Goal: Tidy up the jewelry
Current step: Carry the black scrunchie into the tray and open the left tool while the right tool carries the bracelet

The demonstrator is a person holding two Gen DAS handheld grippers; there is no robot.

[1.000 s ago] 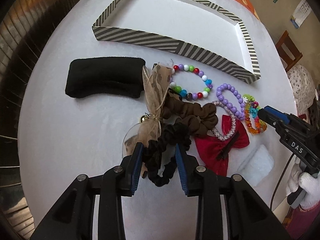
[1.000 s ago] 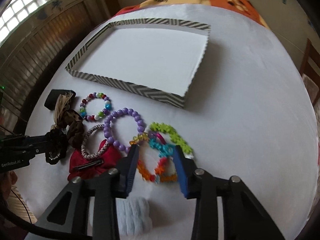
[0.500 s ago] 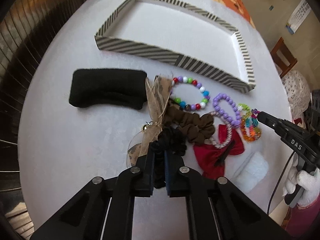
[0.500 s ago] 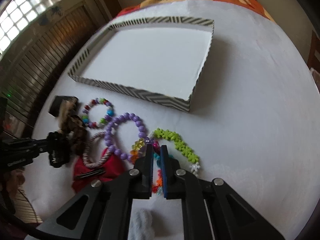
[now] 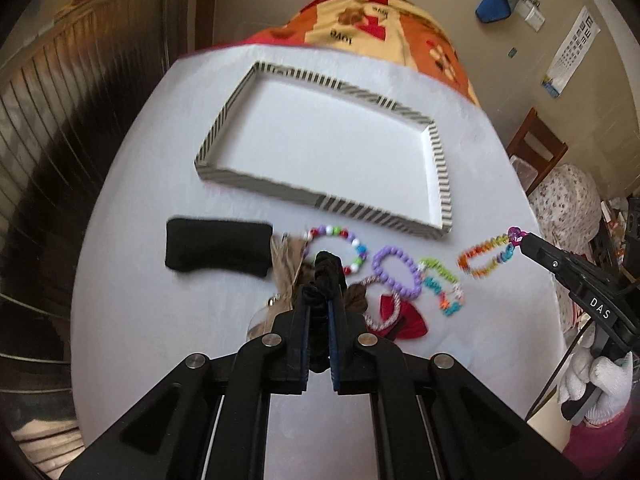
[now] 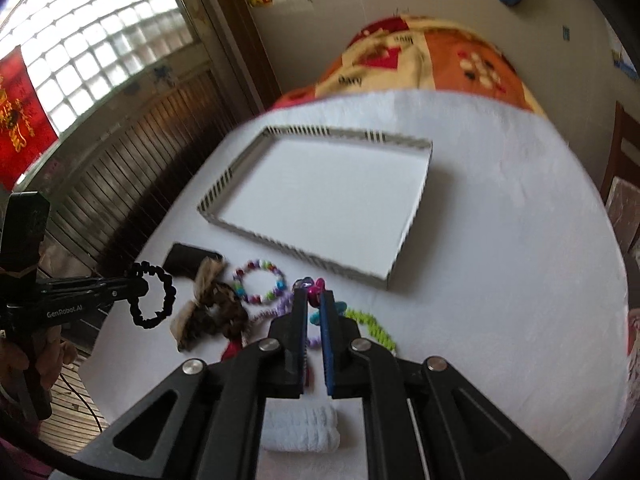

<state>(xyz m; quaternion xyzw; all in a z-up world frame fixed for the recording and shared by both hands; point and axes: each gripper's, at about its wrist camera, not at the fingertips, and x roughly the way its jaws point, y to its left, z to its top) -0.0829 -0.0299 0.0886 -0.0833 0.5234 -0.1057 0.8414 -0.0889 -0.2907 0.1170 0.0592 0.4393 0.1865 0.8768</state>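
My left gripper (image 5: 319, 280) is shut on a black scrunchie (image 6: 154, 296) and holds it above the table; it also shows from the right wrist view (image 6: 138, 289). My right gripper (image 6: 315, 300) is shut on an orange and multicolour bead bracelet (image 5: 486, 255), lifted off the table; the gripper shows in the left wrist view (image 5: 520, 238). The striped tray (image 5: 444, 184) with a white floor lies empty at the far side of the table. Other jewelry stays on the cloth in a row below it.
On the white cloth lie a black pad (image 5: 218, 247), a multicolour bead bracelet (image 5: 340, 246), a purple bead bracelet (image 5: 396, 270), a green bead bracelet (image 5: 440, 270), a brown scrunchie with a ribbon (image 6: 212, 316), a red bow (image 5: 404, 320) and a white towel roll (image 6: 300, 428).
Both grippers closed, the left on the black scrunchie and the right on the orange bracelet, then lifted them off the table. Both cameras rose and pulled back.
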